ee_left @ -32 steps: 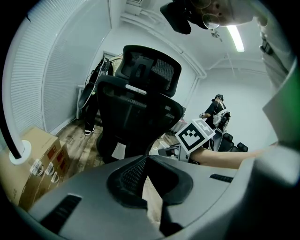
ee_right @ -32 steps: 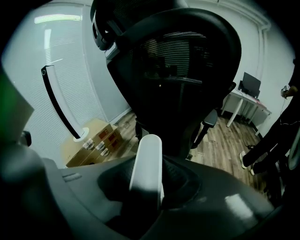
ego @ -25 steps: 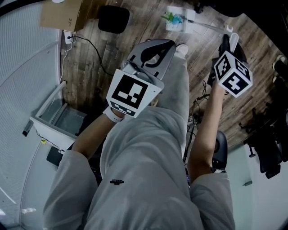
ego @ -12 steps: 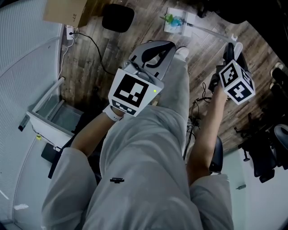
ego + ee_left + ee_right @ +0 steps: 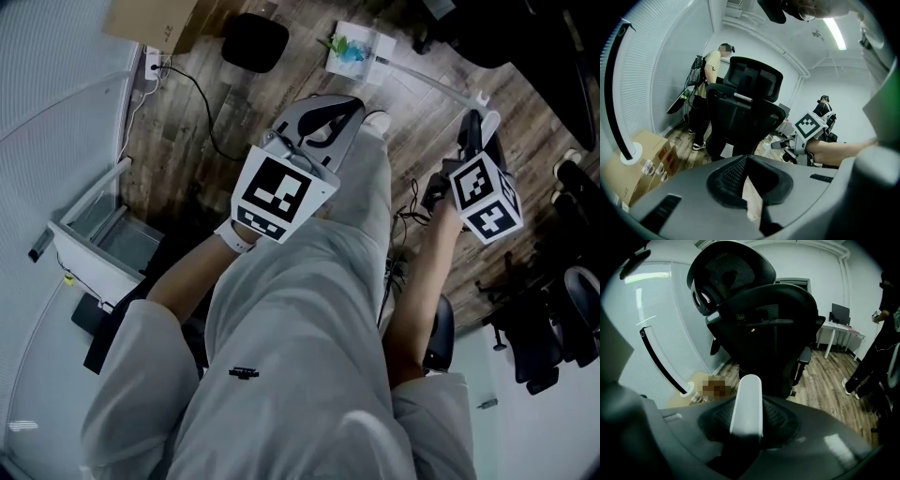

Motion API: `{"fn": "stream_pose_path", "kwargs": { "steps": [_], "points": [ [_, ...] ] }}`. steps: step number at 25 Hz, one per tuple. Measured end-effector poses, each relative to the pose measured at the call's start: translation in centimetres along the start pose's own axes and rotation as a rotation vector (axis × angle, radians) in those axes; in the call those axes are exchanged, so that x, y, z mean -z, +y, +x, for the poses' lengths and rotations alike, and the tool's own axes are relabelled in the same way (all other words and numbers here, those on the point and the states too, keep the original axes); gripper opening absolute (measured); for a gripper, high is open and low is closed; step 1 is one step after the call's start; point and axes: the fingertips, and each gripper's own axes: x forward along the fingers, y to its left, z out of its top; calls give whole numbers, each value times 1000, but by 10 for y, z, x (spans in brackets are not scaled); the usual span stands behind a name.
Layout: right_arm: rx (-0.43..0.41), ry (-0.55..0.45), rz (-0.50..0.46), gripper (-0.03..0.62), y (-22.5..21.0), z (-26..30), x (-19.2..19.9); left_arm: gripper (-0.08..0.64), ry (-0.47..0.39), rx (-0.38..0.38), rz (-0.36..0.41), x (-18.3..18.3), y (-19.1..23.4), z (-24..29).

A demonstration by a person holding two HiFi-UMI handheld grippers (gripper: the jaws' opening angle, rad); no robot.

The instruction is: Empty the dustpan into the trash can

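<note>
Far left, a cardboard box point(image 5: 150, 19) is sitting by the wall, and the black trash can point(image 5: 253, 39) is sitting just right of it on the wood floor point(image 5: 178, 122). The left gripper point(image 5: 326, 117) is hovering over the person's leg point(image 5: 366, 187), jaws closed on nothing. The white dustpan point(image 5: 352, 49), carrying green and blue bits, is lying just right of the can. The right gripper point(image 5: 472, 141) is clamping the top of its long handle point(image 5: 422, 80).
</note>
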Motion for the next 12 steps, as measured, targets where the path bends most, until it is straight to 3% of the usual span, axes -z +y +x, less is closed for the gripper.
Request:
{"fn": "stream_pose_path", "kwargs": {
  "steps": [12],
  "points": [
    [-70, -57, 26, 124, 25, -51, -34, 6, -18, -23, -5, -15, -9, -22]
  ]
}}
